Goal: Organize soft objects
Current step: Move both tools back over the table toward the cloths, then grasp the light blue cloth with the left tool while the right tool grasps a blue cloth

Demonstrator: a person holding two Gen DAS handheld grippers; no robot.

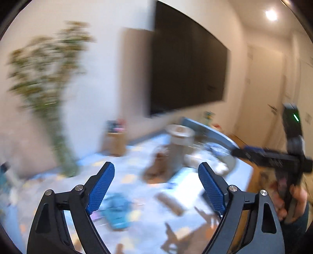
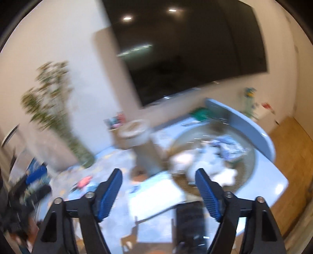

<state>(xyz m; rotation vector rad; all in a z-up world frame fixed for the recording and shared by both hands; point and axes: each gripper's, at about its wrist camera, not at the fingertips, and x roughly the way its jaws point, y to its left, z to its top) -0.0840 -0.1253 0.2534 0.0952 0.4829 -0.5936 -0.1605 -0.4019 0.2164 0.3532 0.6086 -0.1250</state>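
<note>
1. Pale cream walls (image 1: pixel 109 64); large dark screen (image 2: pixel 187 50) mounted, mirroring two ceiling lights.
2. Ceiling downlight (image 1: pixel 271 14) lit over far corridor.
3. Tall leafy plant (image 1: pixel 49 78) at left, blurred.
4. Light wood floor (image 2: pixel 293 156) at right.
5. Blue patterned play mat (image 1: pixel 137 175) below; details smeared.
</note>
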